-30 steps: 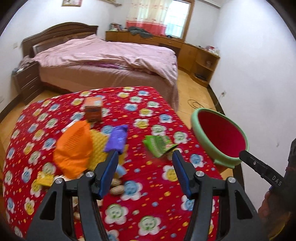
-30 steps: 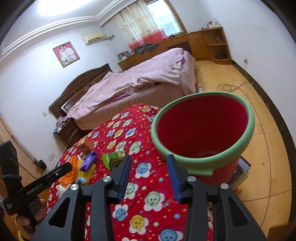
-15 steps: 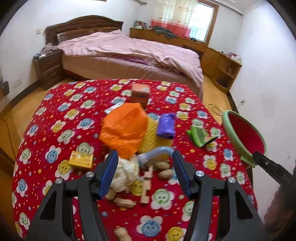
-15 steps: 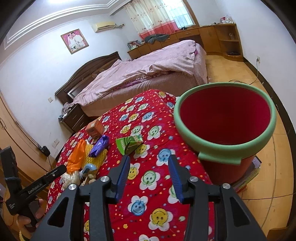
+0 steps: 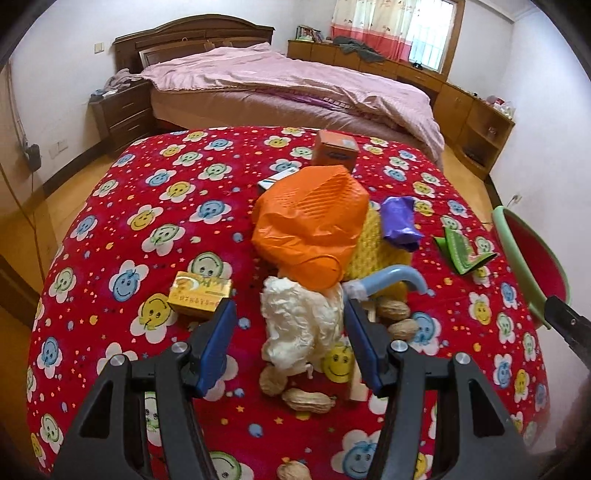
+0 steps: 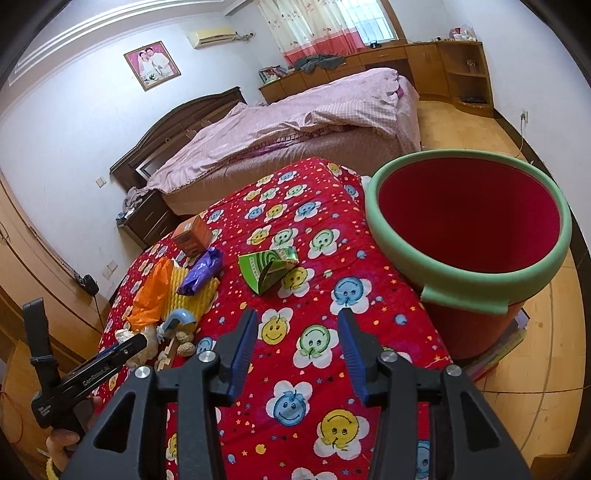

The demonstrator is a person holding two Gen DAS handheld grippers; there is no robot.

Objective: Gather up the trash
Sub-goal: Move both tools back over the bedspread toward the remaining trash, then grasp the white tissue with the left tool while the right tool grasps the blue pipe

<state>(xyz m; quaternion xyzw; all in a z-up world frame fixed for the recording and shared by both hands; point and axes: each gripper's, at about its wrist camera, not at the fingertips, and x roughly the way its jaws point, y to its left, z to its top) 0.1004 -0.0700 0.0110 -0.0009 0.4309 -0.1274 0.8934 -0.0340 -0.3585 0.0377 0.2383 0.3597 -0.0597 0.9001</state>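
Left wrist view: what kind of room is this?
A home bedroom, almost certainly. A made-up bed with a pink cover and dark wooden headboard fills the back, a nightstand stands beside it, and a curtained window sits over low wooden cabinets.

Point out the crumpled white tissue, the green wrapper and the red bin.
crumpled white tissue (image 5: pixel 299 325), left wrist view, middle of the wad
green wrapper (image 6: pixel 267 267), right wrist view, its flat printed face
red bin (image 6: pixel 476 295), right wrist view, near side of the green rim
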